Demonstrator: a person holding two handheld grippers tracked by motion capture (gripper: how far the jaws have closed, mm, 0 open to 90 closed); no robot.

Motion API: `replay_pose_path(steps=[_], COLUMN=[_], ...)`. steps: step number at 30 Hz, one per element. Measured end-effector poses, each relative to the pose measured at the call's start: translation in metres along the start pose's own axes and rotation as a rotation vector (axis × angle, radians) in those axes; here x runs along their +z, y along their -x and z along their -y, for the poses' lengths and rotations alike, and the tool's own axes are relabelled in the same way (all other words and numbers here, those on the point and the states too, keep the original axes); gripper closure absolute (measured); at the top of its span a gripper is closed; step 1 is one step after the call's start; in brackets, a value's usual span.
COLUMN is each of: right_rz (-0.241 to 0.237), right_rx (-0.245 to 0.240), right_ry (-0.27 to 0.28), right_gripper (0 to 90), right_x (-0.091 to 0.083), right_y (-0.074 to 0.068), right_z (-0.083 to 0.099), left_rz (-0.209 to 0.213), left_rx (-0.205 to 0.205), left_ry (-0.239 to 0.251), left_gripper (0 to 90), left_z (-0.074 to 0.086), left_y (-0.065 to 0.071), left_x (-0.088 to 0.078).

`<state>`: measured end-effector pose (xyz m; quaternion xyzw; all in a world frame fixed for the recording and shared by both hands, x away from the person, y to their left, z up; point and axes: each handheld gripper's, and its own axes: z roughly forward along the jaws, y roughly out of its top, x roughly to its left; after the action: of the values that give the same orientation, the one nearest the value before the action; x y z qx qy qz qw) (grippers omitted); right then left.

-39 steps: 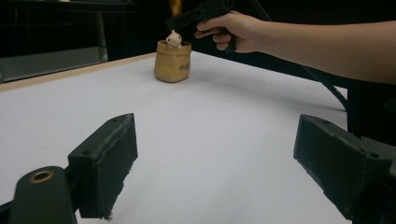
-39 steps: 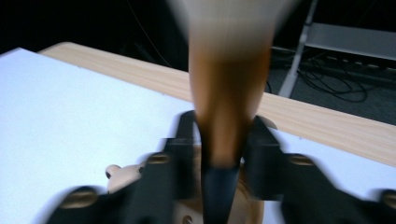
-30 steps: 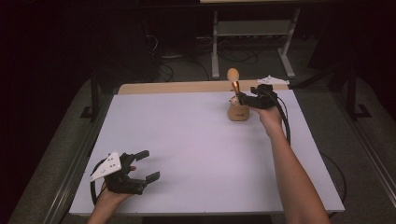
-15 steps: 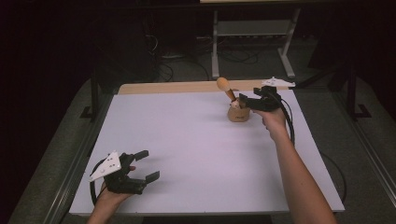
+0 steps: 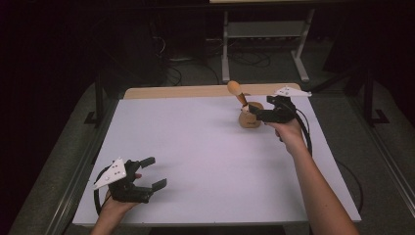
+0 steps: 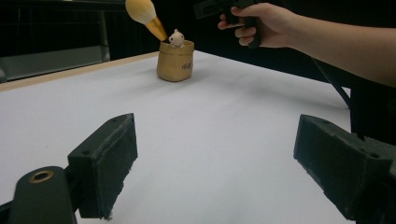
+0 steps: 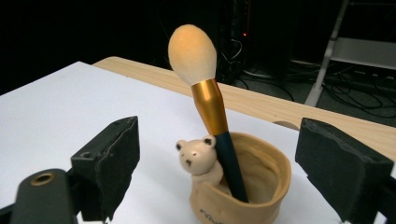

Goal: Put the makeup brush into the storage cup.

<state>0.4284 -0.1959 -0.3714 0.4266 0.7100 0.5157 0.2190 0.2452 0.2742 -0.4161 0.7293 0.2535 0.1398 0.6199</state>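
Note:
A tan cup-shaped holder (image 5: 250, 117) with a small bear figure (image 7: 198, 156) on its rim stands at the table's far right. In it leans a makeup brush (image 7: 210, 107) with a peach head, a gold collar and a dark handle, tilted to the left in the high view. My right gripper (image 5: 262, 113) hovers just right of the holder. Its jaws have just been opening and now stand open, clear of the brush, which stands beyond them (image 7: 219, 158). My left gripper (image 5: 155, 172) rests open near the front left edge, with nothing between its pads (image 6: 107, 163).
The white table top (image 5: 205, 147) ends in a bare wooden strip (image 5: 181, 91) at the far edge. Beyond it stand a metal shelf frame (image 5: 264, 34) and floor cables in the dark. The right hand and forearm (image 6: 327, 37) reach across the table's right side.
The right gripper has let go of the brush and drawn back to the right with its jaws wider. The brush has tipped from upright to leaning left in the holder. The left gripper stayed put.

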Motion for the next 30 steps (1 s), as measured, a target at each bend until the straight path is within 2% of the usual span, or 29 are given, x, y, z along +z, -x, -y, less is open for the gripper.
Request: replay_pose_path(steps=[6, 19, 30], right_rz=[-0.001, -0.052, -0.116], right_rx=[-0.026, -0.06, -0.054], right_ry=[0.009, 0.002, 0.007], right_gripper=[13.1, 11.9, 6.6], right_x=[-0.011, -0.028, -0.044], right_y=[-0.007, -0.027, -0.039], right_z=[0.008, 0.027, 0.039], left_rz=[-0.003, 0.001, -0.001], left_rx=[0.003, -0.004, -0.003], left_ry=[-0.004, 0.002, 0.0], left_gripper=[13.2, 13.2, 13.2], left_z=[0.0, 0.001, 0.001], left_y=[0.0, 0.0, 0.0], left_x=[-0.001, 0.0, -0.001])
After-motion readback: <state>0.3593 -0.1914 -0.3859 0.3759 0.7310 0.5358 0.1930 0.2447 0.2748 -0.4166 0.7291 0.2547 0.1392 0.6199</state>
